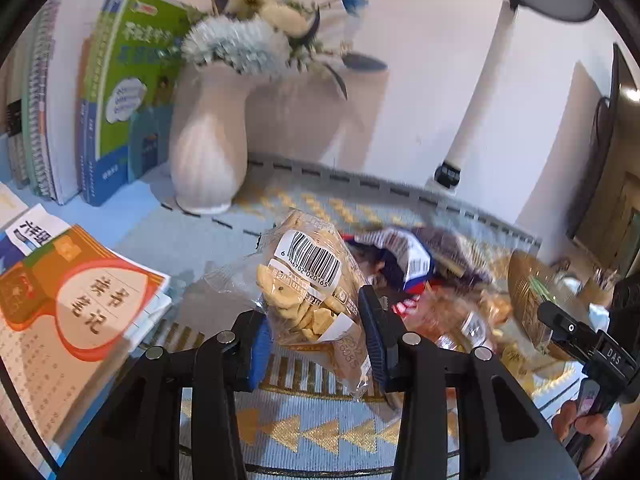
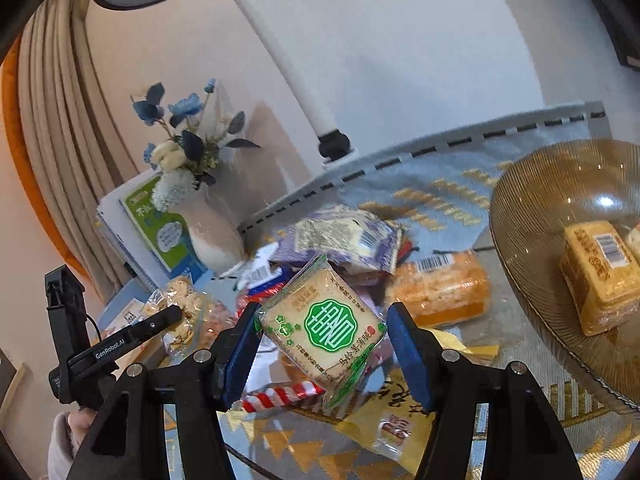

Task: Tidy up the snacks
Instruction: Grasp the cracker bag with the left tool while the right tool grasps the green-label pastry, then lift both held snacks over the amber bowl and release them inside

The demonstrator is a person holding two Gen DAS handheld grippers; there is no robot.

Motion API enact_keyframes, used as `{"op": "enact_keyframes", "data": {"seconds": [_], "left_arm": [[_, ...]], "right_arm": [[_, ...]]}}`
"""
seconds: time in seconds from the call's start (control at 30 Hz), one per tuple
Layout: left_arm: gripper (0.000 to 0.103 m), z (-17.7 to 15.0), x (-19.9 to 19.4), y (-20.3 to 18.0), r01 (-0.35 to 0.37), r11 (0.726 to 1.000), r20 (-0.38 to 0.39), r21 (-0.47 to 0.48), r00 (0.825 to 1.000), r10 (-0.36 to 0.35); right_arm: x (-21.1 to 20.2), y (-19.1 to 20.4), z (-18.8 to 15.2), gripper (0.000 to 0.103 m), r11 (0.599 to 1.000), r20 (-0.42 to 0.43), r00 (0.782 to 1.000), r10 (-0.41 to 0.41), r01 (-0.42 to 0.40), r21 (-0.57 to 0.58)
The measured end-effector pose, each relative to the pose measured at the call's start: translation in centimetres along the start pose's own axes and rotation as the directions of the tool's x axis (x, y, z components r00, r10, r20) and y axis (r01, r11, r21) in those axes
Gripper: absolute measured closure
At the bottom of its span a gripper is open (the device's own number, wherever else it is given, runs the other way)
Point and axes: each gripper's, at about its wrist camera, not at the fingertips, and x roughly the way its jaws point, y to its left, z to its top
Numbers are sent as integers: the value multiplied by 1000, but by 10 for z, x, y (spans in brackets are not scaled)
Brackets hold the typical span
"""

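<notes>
Gripping a clear bag of biscuits, the left tongs hold it above the counter; the right tongs clamp a green-labelled cracker packet over the snack pile. Sorting looks midway; next, each probably goes toward the brown bowl. Only the right view shows a yellow packet already inside.

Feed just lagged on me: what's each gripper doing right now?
Left gripper: shut on the clear biscuit bag.
Right gripper: shut on the green-label cracker pack.
</notes>
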Motion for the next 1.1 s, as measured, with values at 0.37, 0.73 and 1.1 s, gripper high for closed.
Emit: {"op": "enact_keyframes", "data": {"seconds": [0.37,0.73,1.1], "left_arm": [[74,48,-23,-40,71,997,76,-30,995,-69],[57,72,4,-127,45,984,-37,175,999,-39],[17,-2,47,-27,48,996,-364,-70,929,-70]], "right_arm": [[-53,-12,42,41,995,163,986,47,-60,77],[-110,-69,72,41,987,217,973,-84,51,151],[-98,-74,51,41,990,181,981,-68,44,134]]}}
